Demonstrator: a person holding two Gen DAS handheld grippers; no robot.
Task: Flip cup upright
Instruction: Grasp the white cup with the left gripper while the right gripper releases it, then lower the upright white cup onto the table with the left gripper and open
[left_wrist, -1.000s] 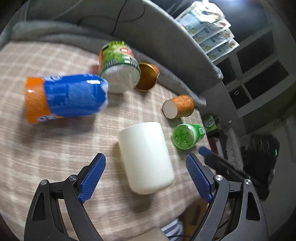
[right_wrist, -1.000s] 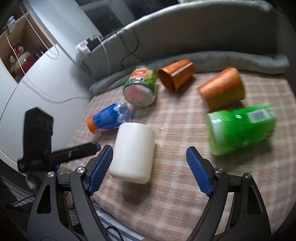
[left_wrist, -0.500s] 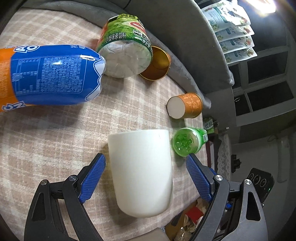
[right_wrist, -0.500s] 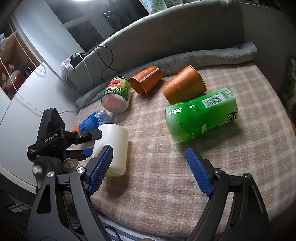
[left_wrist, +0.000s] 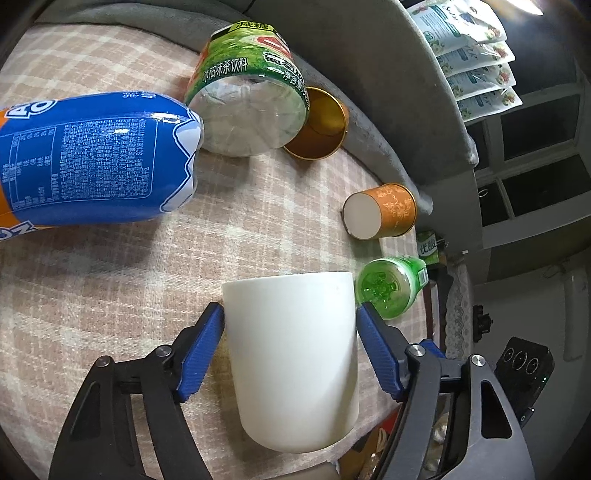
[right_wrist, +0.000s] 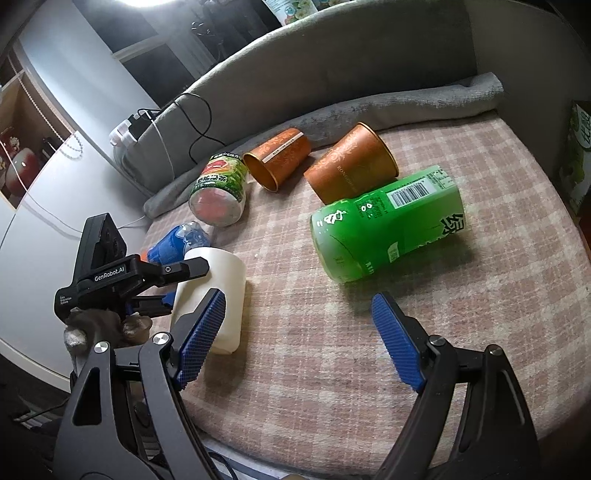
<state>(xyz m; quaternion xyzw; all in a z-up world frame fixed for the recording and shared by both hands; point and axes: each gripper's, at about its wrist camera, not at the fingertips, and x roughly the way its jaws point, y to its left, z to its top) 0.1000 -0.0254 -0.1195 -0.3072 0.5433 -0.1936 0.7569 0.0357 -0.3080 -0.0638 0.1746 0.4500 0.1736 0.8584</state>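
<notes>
A white cup (left_wrist: 291, 354) lies on its side on the plaid cloth (left_wrist: 110, 288), near the front edge. My left gripper (left_wrist: 290, 314) is shut on the white cup, one blue pad pressed against each side. In the right wrist view the same cup (right_wrist: 225, 280) lies at the left with the left gripper (right_wrist: 177, 277) clamped around it, held by a person's hand. My right gripper (right_wrist: 299, 301) hangs open over bare cloth to the right of the cup, with nothing between its fingers.
A blue and orange bottle (left_wrist: 92, 158), a green tea bottle (left_wrist: 251, 107), two orange cups (right_wrist: 277, 160) (right_wrist: 351, 168) and a bright green bottle (right_wrist: 388, 225) lie toppled on the cloth. A grey sofa back (right_wrist: 332, 62) rises behind.
My left gripper moved forward around the white cup and shut on it. My right gripper drew back and rose, so more of the cloth shows.
</notes>
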